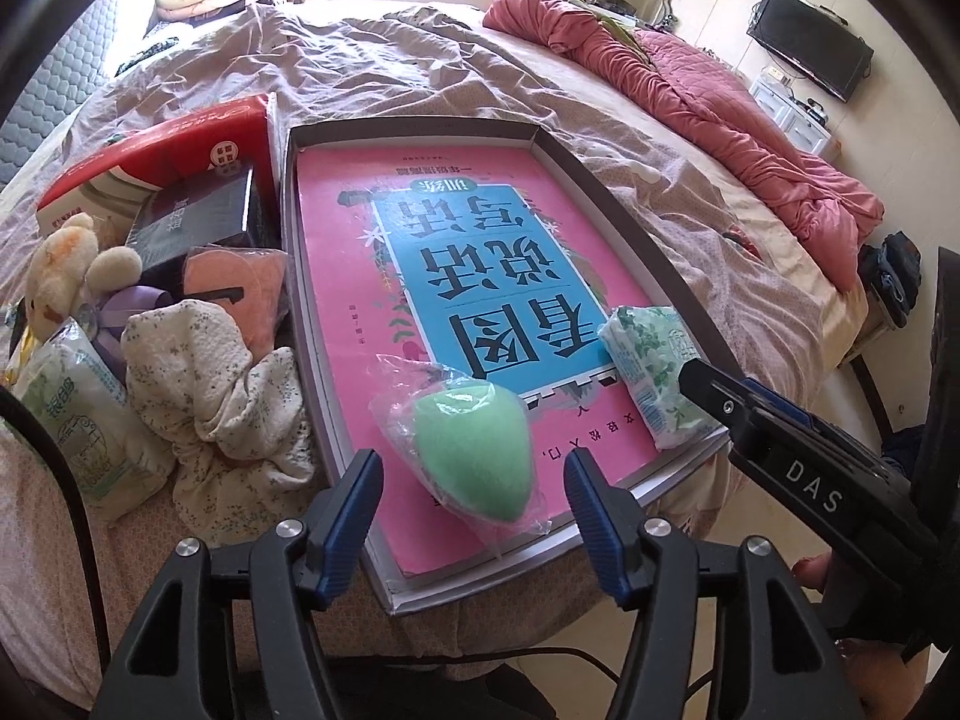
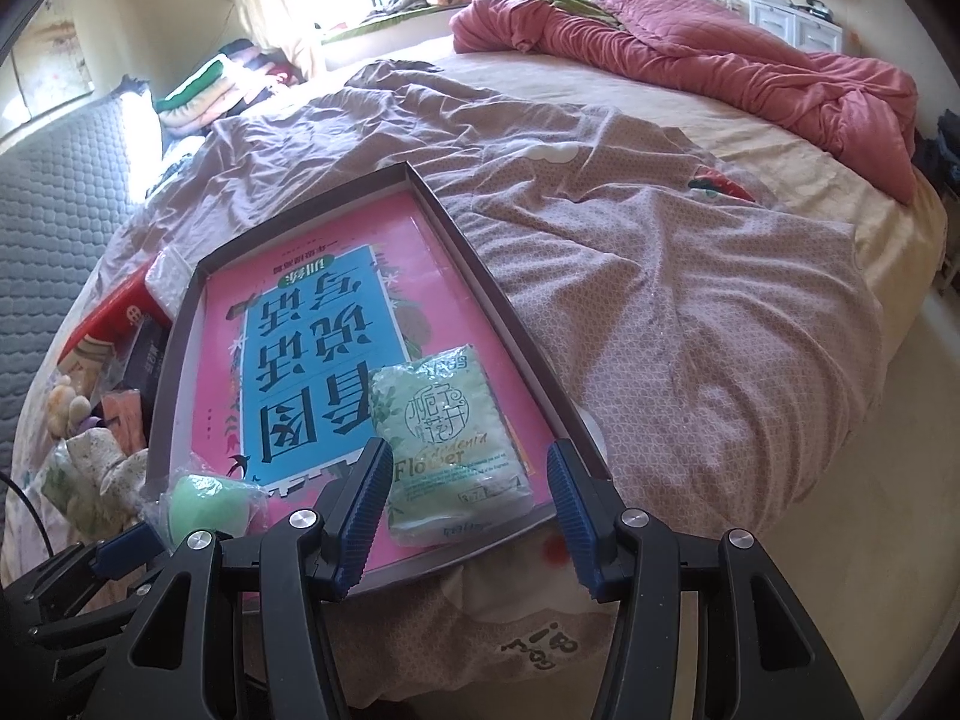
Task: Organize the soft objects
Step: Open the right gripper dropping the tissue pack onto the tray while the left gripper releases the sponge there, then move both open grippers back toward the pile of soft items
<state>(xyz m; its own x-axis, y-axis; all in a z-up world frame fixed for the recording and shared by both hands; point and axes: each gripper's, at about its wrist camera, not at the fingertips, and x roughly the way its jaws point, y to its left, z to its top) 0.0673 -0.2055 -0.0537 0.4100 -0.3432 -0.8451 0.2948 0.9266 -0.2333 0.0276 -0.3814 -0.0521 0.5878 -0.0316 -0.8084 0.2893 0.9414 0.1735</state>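
A shallow grey tray (image 1: 606, 192) (image 2: 480, 276) lined with a pink and blue book cover lies on the bed. A green sponge in a clear bag (image 1: 474, 450) (image 2: 207, 504) lies at its near left corner. A green tissue pack (image 1: 651, 372) (image 2: 450, 450) lies at its near right. My left gripper (image 1: 474, 480) is open, fingers either side of the sponge, just short of it. My right gripper (image 2: 465, 480) is open, fingers either side of the tissue pack's near end. The right gripper also shows in the left wrist view (image 1: 780, 438).
Left of the tray lies a pile: floral cloth (image 1: 222, 402), another tissue pack (image 1: 84, 420), plush toy (image 1: 66, 270), orange cloth (image 1: 240, 294), dark box (image 1: 192, 222), red box (image 1: 156, 162). A pink quilt (image 1: 708, 96) lies bunched at the far right.
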